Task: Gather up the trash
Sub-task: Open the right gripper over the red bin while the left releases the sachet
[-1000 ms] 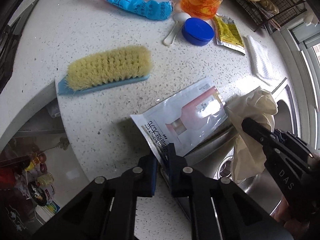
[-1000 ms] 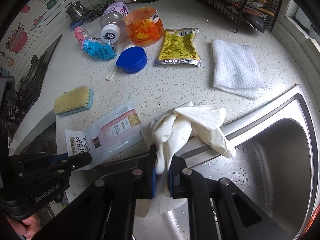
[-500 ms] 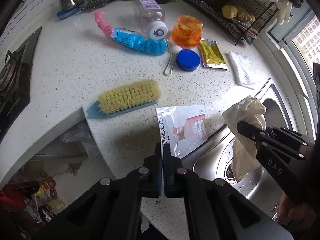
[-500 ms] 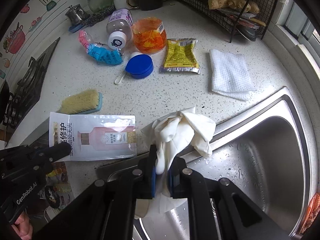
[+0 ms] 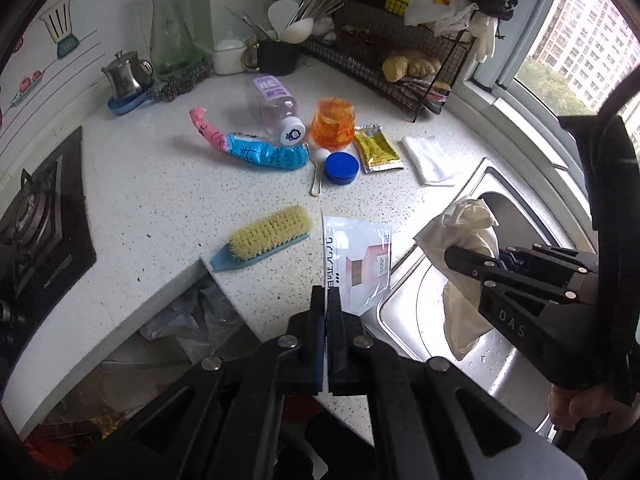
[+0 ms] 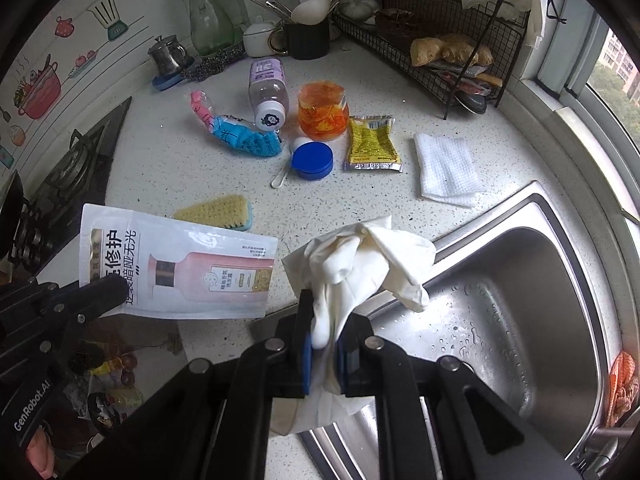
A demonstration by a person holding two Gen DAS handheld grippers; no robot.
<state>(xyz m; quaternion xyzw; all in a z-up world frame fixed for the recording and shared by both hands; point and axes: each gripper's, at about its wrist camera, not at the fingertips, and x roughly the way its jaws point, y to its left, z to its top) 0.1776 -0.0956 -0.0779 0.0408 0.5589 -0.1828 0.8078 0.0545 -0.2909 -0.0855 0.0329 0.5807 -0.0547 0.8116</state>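
Note:
My left gripper is shut on the edge of a flat white and pink shampoo pouch, which hangs lifted above the counter; the right wrist view shows the pouch face-on with the left gripper at its lower left corner. My right gripper is shut on a crumpled cream rubber glove, held up over the sink's rim; the glove dangles from the right gripper in the left wrist view. A yellow sachet and a blue and pink wrapper lie on the counter.
On the speckled counter lie a scrub brush, a blue lid with a white spoon, an orange jar, a tipped bottle and a white cloth. The steel sink is at right, a hob at left, a wire rack behind.
Both grippers have risen. The left one closed on the pouch's edge and lifted it off the counter. The glove came up off the sink rim with the right gripper.

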